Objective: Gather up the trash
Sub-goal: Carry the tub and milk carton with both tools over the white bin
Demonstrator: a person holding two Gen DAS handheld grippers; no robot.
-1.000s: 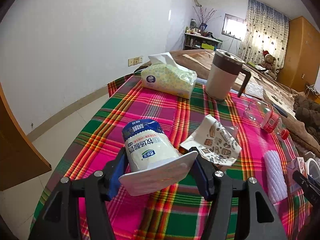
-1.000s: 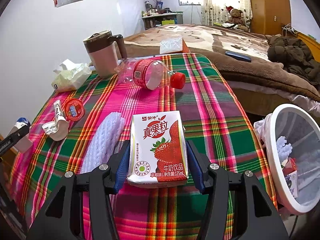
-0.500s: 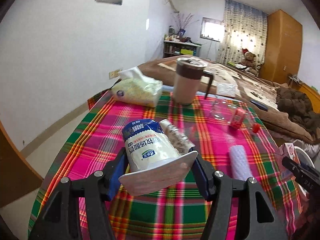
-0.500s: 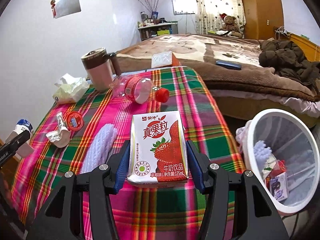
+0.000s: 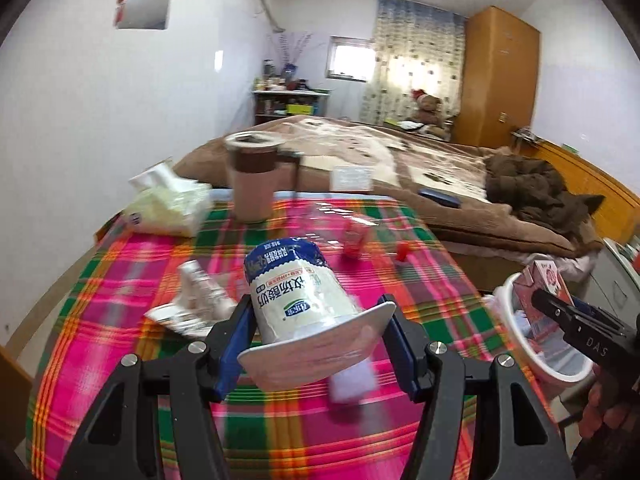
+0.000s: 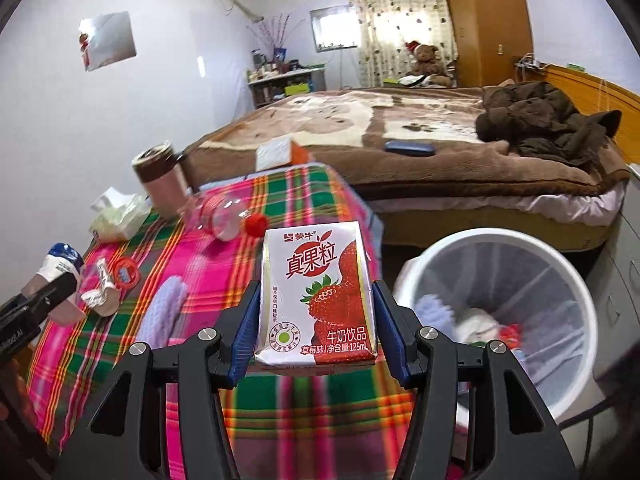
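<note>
your left hand-held gripper pinches the yoghurt cup above the surface, your right hand-held gripper clamps the strawberry milk carton near the bin; let go early and either could miss its rim.

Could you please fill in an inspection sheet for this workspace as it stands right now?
Surface: plaid tablecloth.
Job's things: yogurt cup and strawberry milk carton gripped; white bin beside the table, part filled.
Clutter: plastic bottle, crumpled wrapper, foam sleeve, red lid, tissue pack, mug.
Grippers: left gripper, right gripper, both clamped.
Cables: nothing seen.
Surroundings: bed, wardrobe.
</note>
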